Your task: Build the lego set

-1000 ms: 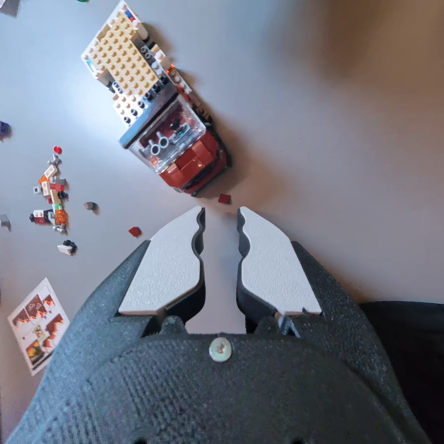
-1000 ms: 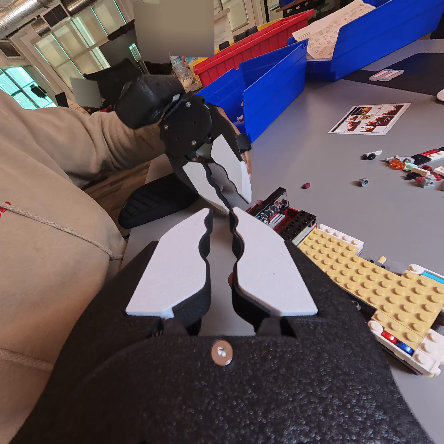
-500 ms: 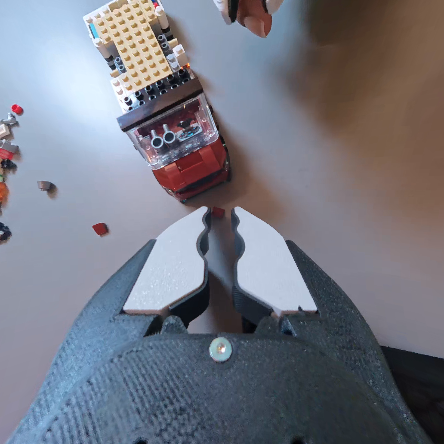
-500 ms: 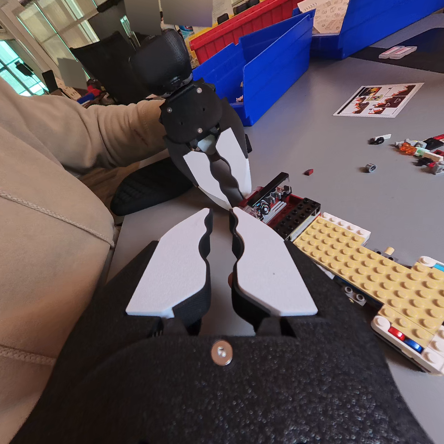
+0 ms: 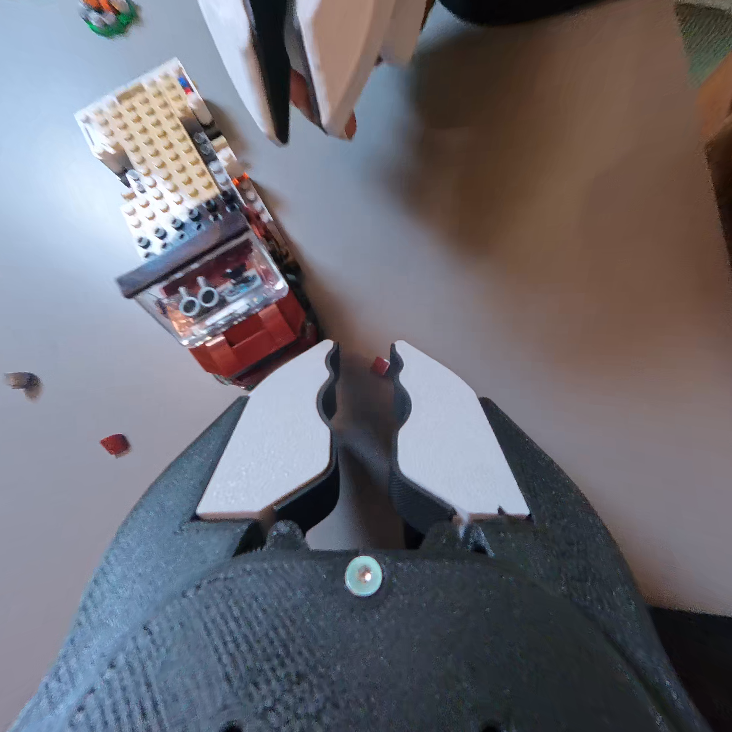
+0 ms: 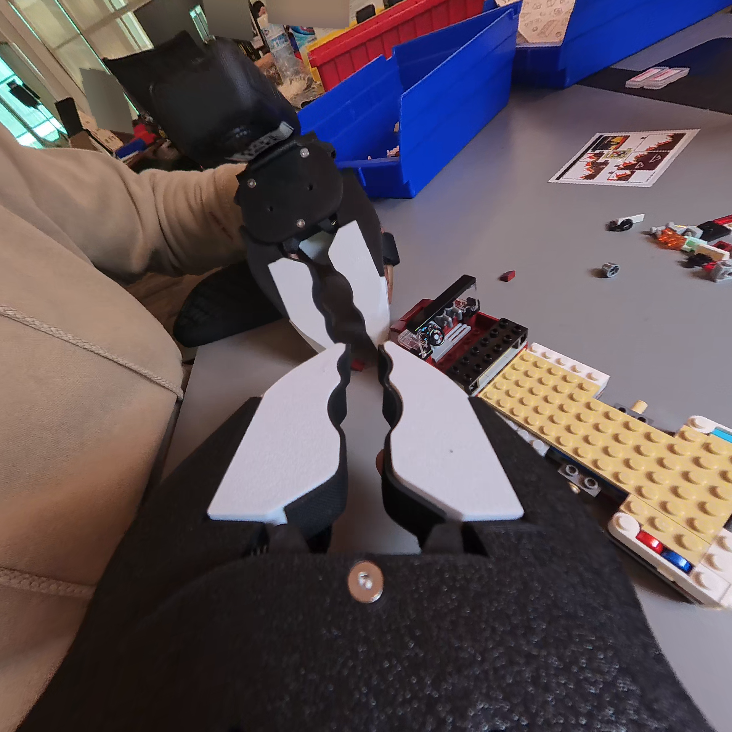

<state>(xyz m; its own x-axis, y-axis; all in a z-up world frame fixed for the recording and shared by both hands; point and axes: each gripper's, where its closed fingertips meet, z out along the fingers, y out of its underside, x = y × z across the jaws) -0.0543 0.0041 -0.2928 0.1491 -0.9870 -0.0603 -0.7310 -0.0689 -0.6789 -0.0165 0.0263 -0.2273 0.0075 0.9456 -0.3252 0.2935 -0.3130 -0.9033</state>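
While both grippers hang low over it, the scene runs from largest thing to smallest as follows.

Surface: a grey surface carries everything; blue bins and a red bin stand along its far edge.

Brick vehicle: a part-built toy vehicle lies on the surface, with a tan studded plate at the back, a clear windscreen and a dark red nose. It sits just beside the left gripper's tips.

Left gripper: the left gripper points down at the surface with its fingers apart and nothing clamped. A small dark red piece lies on the surface between the tips, close against the right-hand finger and clear of the other.

Right gripper: the right gripper hovers tip to tip with the left one, its fingers a narrow way apart and nothing seen between them.

Sticker sheet: a printed sheet lies well apart, toward the far side.

Loose parts: a small heap of mixed pieces, a grey round part and a second dark red piece lie scattered.

Step in hand, as a judgement: the left gripper looks lined up around the small piece, not yet pinching. A pinch would call for centring on it first.
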